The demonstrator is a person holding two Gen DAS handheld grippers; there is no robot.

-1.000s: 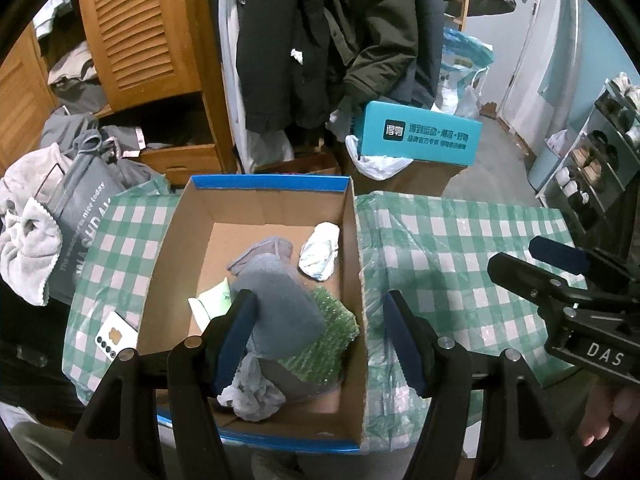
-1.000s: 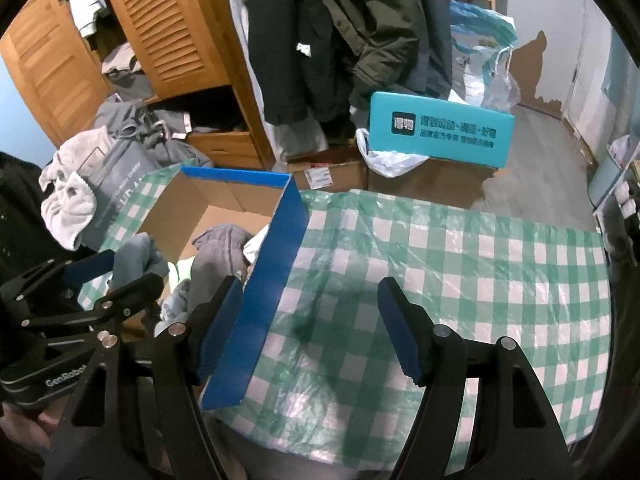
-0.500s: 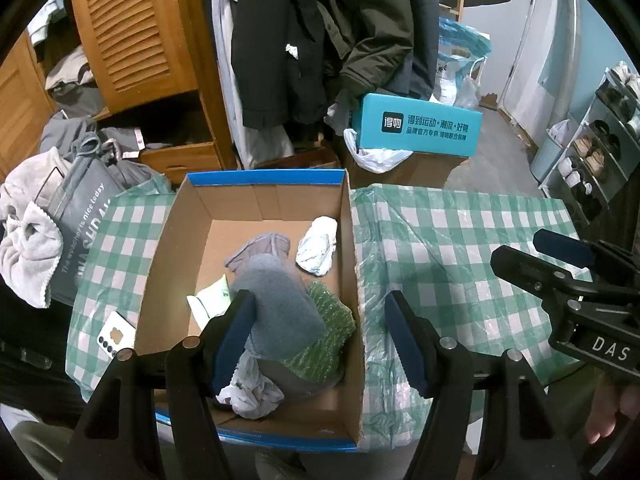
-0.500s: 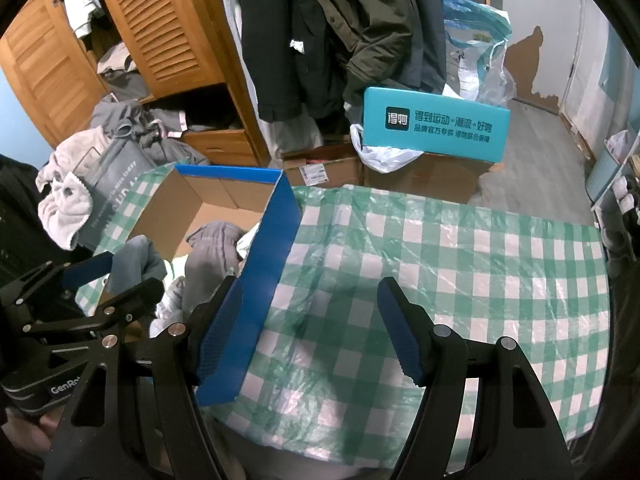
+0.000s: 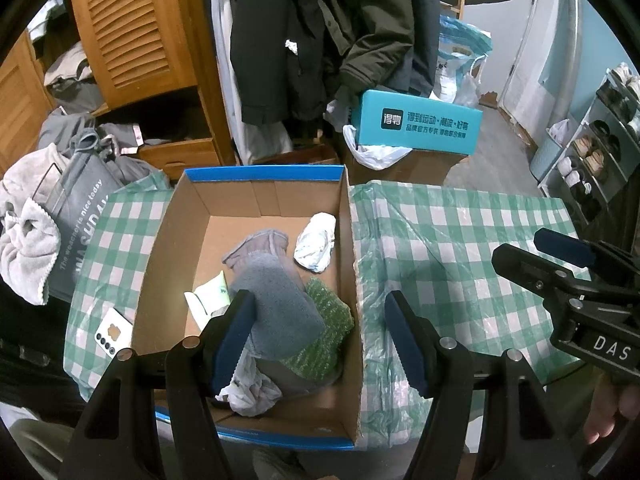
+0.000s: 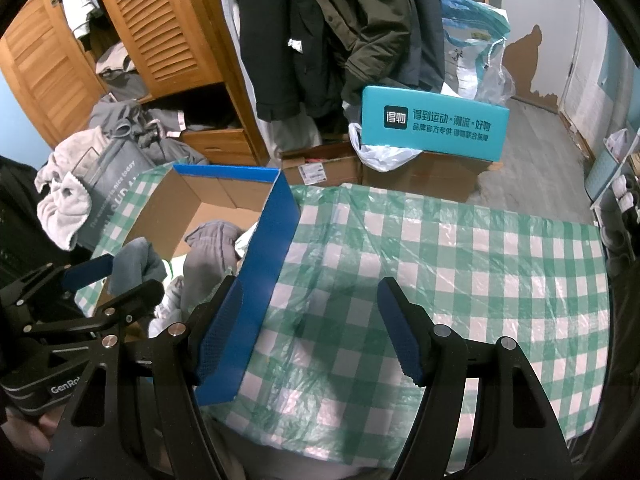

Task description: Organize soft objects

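An open cardboard box with a blue outside [image 5: 256,196] stands on the green-checked tablecloth [image 5: 440,248]. In it lie a grey cloth [image 5: 276,308], a green bubble-wrap piece [image 5: 328,328], a white bundle [image 5: 316,240], a grey sock [image 5: 260,244] and pale fabric [image 5: 248,392]. My left gripper [image 5: 320,336] is open and empty above the box's near right corner. My right gripper [image 6: 308,332] is open and empty over the tablecloth, right of the box wall [image 6: 264,272]. The left gripper also shows in the right wrist view [image 6: 116,276].
A phone [image 5: 112,332] lies left of the box. A grey bag [image 5: 76,216] and towel [image 5: 24,248] sit at the table's left. A teal shoebox [image 5: 416,128] on cartons, hanging coats [image 5: 320,40] and a wooden wardrobe [image 5: 132,32] stand behind. A shoe rack [image 5: 600,152] is at right.
Both grippers have drawn back and up a little from the box and table. Both stay open; nothing in the box has moved.
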